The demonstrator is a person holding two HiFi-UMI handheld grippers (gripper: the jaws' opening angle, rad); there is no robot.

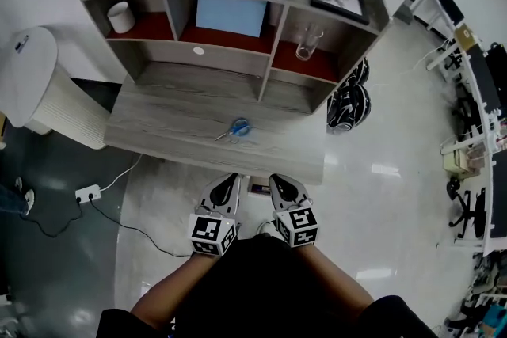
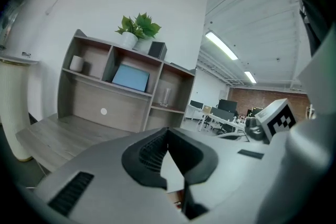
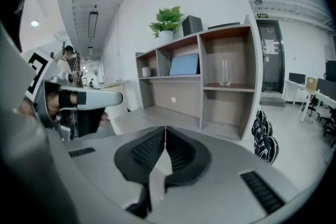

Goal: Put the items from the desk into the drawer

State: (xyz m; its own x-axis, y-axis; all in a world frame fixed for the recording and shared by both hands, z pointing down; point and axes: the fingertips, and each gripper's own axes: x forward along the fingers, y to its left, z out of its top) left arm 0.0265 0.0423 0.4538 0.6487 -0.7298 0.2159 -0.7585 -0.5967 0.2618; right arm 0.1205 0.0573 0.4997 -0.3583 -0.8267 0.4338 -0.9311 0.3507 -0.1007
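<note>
Scissors [image 1: 235,128] lie on the desk [image 1: 158,131] near its front edge, untouched, so the work looks barely begun. The left gripper [image 1: 229,180] and right gripper [image 1: 282,181] hang just off that edge, jaws pressed together, empty. I cannot make out the drawer.

Left gripper [image 1: 226,187] and right gripper [image 1: 283,186] side by side just ahead of the torso, tips forward, slightly down. Both jaw pairs pressed together, nothing between. Bare forearms [image 1: 170,289] angle inward.
</note>
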